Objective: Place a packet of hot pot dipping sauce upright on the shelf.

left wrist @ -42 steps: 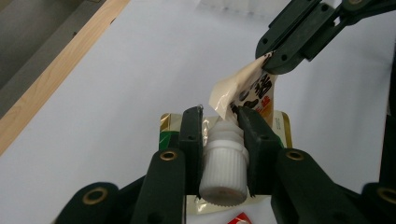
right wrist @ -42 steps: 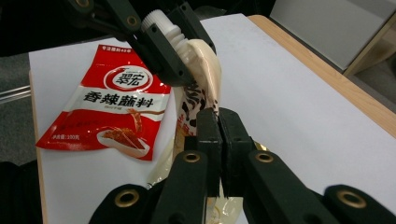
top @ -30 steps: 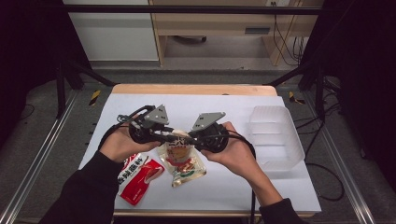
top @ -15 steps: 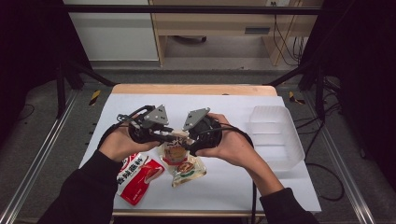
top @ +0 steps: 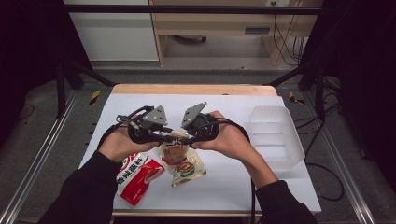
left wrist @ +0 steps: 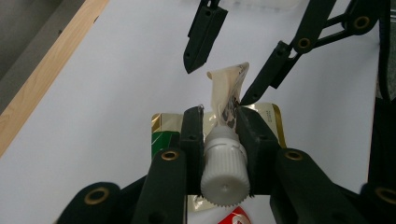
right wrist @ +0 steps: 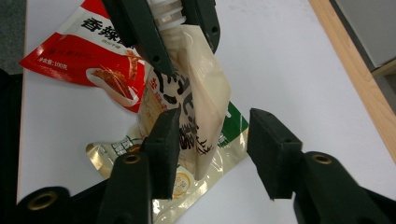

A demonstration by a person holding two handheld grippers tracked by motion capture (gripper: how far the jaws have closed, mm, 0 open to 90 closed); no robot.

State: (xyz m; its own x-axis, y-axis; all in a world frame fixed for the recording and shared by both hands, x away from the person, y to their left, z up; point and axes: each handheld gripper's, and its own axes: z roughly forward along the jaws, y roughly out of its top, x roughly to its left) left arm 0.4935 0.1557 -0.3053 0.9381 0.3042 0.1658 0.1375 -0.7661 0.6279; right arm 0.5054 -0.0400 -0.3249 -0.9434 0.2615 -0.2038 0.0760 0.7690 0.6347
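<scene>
Spout pouch [right wrist: 196, 98]: black brush script; red packet [right wrist: 88, 56] reads "100g".

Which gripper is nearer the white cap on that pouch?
Left. The left gripper clamps the cap; the right gripper sits open around the pouch body, farther down.

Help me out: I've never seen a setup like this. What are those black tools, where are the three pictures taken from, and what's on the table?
A person holds hand-operated tongs in each hand. One camera looks down from above; the others ride on the tongs.

The left tongs are shut on the white cap of a cream spout pouch, lifting it. The right tongs stand open around the pouch's lower end; their jaws have just been closing.

On the white table lie a red packet, a gold-edged packet and a clear tub.
</scene>
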